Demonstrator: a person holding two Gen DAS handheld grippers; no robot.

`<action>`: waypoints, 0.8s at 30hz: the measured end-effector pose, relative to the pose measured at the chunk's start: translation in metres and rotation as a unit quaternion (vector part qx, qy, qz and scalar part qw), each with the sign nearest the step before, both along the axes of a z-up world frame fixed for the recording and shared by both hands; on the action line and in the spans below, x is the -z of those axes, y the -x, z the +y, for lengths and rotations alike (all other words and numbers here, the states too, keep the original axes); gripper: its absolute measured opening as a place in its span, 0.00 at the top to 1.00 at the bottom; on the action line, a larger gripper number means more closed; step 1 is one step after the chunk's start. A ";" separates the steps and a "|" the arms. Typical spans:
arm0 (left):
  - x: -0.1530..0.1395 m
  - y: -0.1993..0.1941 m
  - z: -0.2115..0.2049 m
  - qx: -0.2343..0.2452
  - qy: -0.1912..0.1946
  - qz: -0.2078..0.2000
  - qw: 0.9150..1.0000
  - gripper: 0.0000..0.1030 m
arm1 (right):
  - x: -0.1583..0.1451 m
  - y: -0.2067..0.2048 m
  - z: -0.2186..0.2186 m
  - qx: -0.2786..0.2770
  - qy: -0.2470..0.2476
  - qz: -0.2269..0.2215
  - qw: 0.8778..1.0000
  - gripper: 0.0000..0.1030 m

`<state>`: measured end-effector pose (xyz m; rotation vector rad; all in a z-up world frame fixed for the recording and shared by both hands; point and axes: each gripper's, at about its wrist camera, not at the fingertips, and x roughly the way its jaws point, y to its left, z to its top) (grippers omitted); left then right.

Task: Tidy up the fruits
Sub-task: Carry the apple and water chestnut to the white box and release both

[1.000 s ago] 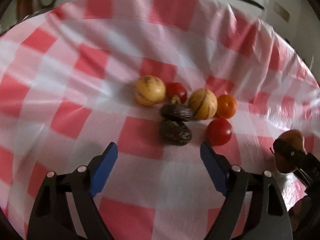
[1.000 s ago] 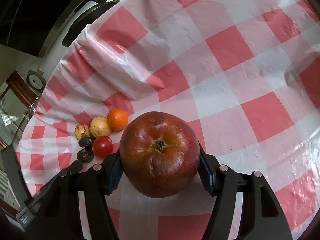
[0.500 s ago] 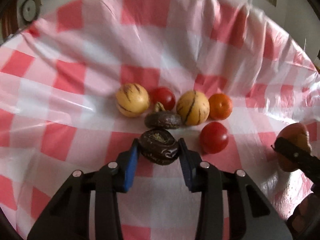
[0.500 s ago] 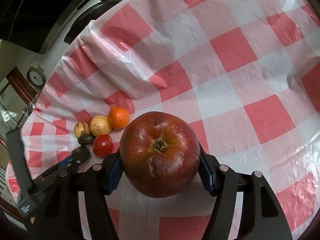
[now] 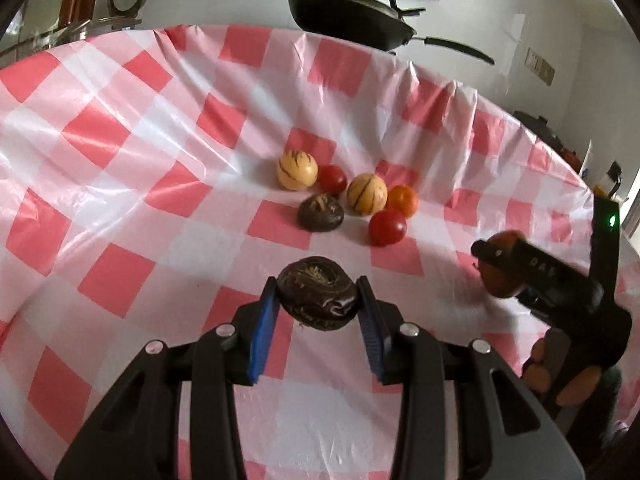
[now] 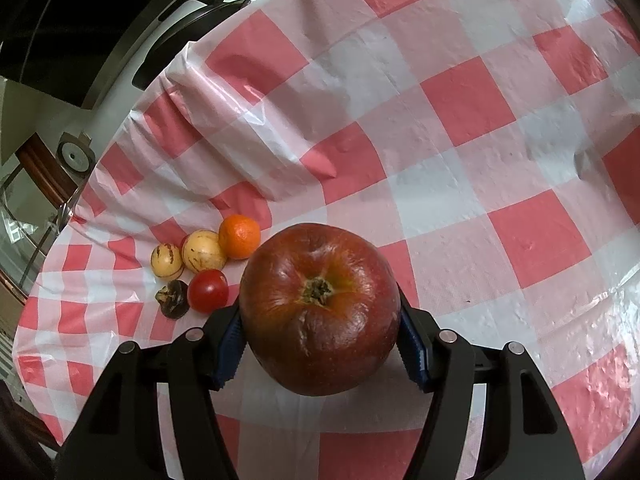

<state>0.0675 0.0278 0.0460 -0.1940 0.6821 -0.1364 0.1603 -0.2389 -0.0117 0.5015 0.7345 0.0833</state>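
My left gripper (image 5: 318, 300) is shut on a dark wrinkled fruit (image 5: 318, 298) and holds it above the cloth, in front of the fruit group. The group holds a second dark fruit (image 5: 321, 213), two striped yellow fruits (image 5: 297, 170) (image 5: 366, 194), two tomatoes (image 5: 332, 179) (image 5: 387, 227) and an orange (image 5: 404, 201). My right gripper (image 6: 320, 320) is shut on a big red apple (image 6: 320, 308), right of the group; it also shows in the left wrist view (image 5: 500, 276). The group shows in the right wrist view around a tomato (image 6: 208, 291).
A red and white checked cloth (image 5: 120, 160) covers the table. A black pan (image 5: 352, 20) sits beyond the far edge. A person's hand (image 5: 568, 376) holds the right gripper at the right of the left wrist view.
My left gripper closed on the nearer dark fruit, then lifted it and drew back from the group. The right gripper with the apple has hardly moved.
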 end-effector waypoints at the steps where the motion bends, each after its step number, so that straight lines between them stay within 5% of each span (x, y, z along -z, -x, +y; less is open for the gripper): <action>1: -0.001 0.001 0.000 -0.002 -0.005 -0.007 1.000 0.62 | 0.000 0.000 0.000 -0.001 0.000 0.001 1.000 0.38; 16: 0.001 -0.006 0.023 -0.036 0.017 0.004 0.999 0.62 | -0.002 0.002 0.002 -0.014 -0.006 0.005 1.000 0.38; 24: -0.006 0.053 0.054 -0.071 0.025 -0.016 0.997 0.62 | -0.007 0.084 0.017 -0.031 -0.026 -0.011 0.999 0.38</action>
